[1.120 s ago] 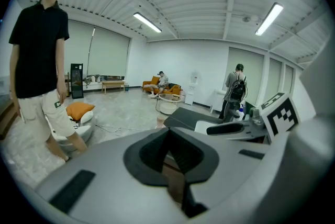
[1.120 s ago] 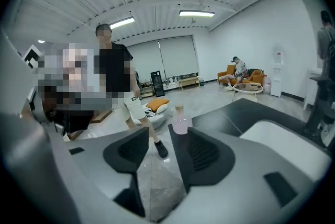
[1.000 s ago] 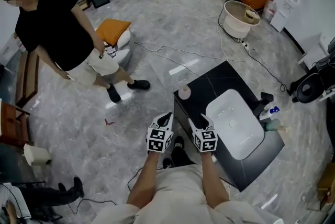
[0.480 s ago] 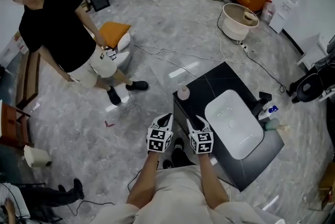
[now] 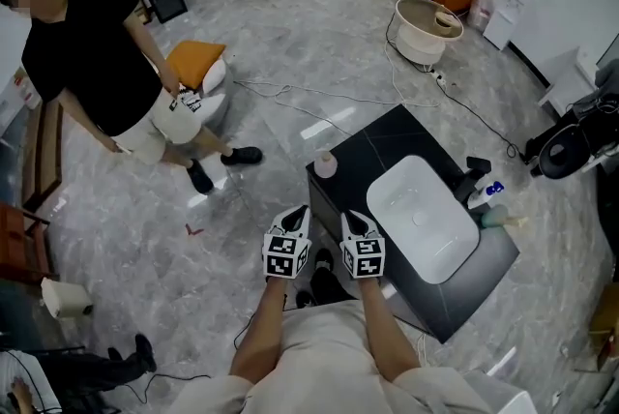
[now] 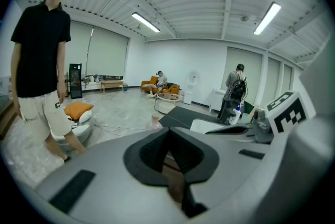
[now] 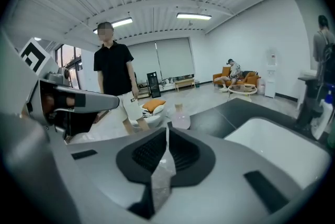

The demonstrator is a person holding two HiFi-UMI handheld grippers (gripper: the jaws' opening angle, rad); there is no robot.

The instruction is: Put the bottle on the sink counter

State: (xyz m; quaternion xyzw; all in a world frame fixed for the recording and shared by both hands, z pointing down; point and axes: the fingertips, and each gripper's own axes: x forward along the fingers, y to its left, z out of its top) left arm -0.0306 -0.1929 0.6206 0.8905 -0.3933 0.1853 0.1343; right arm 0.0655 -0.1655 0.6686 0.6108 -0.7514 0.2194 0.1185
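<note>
A small pink bottle (image 5: 326, 164) stands upright on the near left corner of the black sink counter (image 5: 387, 136). It also shows ahead in the left gripper view (image 6: 155, 120) and in the right gripper view (image 7: 180, 117). Both grippers hang side by side below that corner, well short of the bottle. My left gripper (image 5: 299, 212) is shut with nothing in it. The jaws of my right gripper (image 5: 350, 218) have just been closing and now meet, with nothing between them.
A white basin (image 5: 421, 219) fills the counter's middle, with a dark faucet (image 5: 474, 178) and a blue-capped bottle (image 5: 486, 194) behind it. A person in a black shirt (image 5: 87, 44) stands at the left by an orange-cushioned stool (image 5: 193, 64). Cables (image 5: 319, 98) cross the floor.
The right gripper's fingers have drawn together. Both grippers stay in about the same spot. The head view has shifted a little, so the counter sits slightly further left.
</note>
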